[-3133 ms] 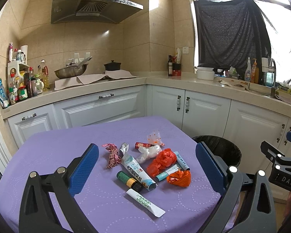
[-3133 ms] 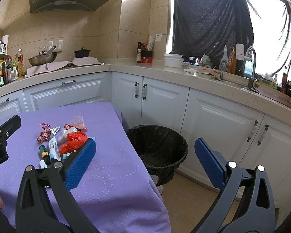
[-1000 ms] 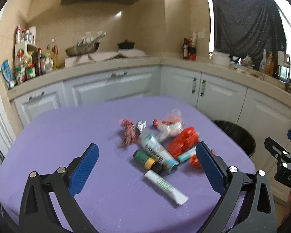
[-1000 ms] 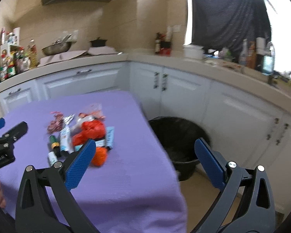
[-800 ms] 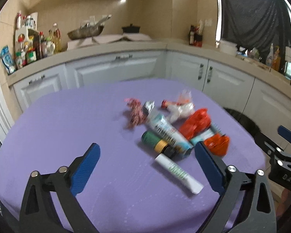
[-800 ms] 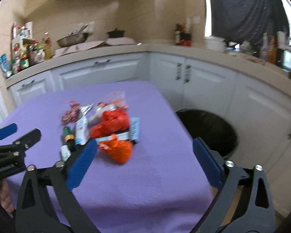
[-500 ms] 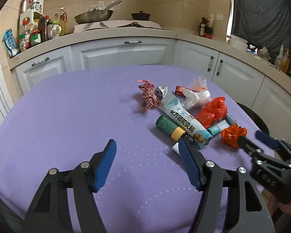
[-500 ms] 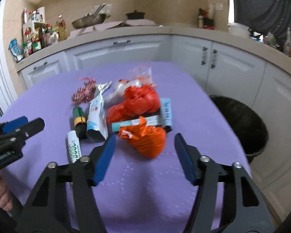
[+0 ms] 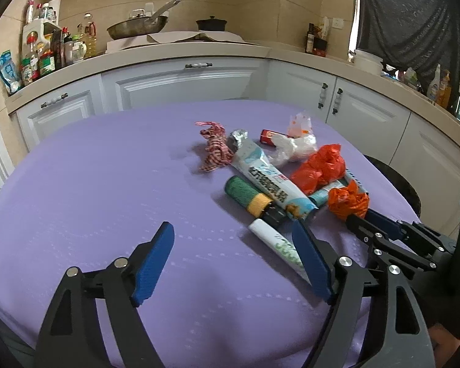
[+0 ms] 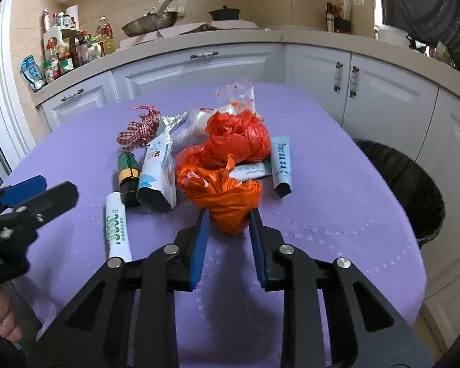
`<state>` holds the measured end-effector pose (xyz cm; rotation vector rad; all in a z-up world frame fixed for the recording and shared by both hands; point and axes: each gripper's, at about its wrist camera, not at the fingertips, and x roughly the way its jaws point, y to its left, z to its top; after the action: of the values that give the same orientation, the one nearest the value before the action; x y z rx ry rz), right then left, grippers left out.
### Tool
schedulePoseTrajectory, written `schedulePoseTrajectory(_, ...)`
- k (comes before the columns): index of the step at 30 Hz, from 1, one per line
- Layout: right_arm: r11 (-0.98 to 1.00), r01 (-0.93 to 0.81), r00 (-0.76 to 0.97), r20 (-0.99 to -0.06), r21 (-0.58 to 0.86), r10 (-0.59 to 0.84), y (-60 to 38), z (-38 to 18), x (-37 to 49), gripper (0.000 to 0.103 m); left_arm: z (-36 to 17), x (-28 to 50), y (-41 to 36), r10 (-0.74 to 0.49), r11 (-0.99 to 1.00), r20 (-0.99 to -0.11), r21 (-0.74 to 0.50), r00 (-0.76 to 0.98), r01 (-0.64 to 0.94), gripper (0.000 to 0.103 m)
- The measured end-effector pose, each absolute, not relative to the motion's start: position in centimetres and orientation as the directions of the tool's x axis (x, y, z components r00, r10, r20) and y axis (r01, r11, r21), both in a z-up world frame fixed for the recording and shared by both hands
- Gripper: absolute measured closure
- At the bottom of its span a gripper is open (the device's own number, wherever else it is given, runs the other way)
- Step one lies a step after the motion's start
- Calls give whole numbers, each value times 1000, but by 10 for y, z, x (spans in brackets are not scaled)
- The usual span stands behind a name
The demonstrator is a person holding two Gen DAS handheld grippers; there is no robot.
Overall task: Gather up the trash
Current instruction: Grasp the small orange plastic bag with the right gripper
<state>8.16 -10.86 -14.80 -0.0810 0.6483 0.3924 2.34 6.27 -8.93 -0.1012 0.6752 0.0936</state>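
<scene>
Orange bag [image 10: 227, 197] pinched between right gripper [image 10: 228, 214] fingers [image 10: 201, 233], on table

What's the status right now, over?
Right gripper closing around crumpled orange plastic bag. Left gripper open, beside white tube. Black-lined bin unobstructed.

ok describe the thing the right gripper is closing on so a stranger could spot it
On the purple table, find the trash pile; at its near edge, closest to the black bin, sits a crumpled orange plastic bag between the right gripper fingers. It is smaller, more orange than the red bag behind it.
</scene>
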Motion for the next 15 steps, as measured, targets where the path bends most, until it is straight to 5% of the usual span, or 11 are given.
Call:
schedulePoseTrajectory(2, 924, -380, 735, -594, 37, 326, -113, -144, 77, 84, -90, 25, 56, 49, 991, -631, -64, 774, -115, 26)
schedulePoseTrajectory(3, 924, -381, 736, -593, 33, 325, -117, -143, 74, 103, -91, 26, 52, 48, 992, -636, -62, 770, -113, 26)
schedulePoseTrajectory(8, 925, -377, 725, -611, 34, 318, -134, -143, 73, 102, -100, 29, 32, 43, 993, -650, -57, 759, -105, 26)
schedulePoseTrajectory(10, 925, -378, 715, -620, 48, 324, -141, -145, 73, 97, -104, 30, 26, 41, 993, -662, -57, 748, -105, 26)
schedulePoseTrajectory(12, 923, -377, 716, -609, 74, 341, -145, -144, 72, 60, -106, 29, 26, 46, 992, -666, -60, 745, -114, 26)
schedulePoseTrajectory(13, 923, -374, 728, -589, 89, 351, -147, -141, 71, 51, -105, 28, 27, 60, 990, -665, -53, 744, -127, 26)
schedulePoseTrajectory(15, 917, -389, 735, -568, 93, 369, -144, -137, 70, 47, -104, 25, 30, 85, 988, -658, -42, 748, -150, 26)
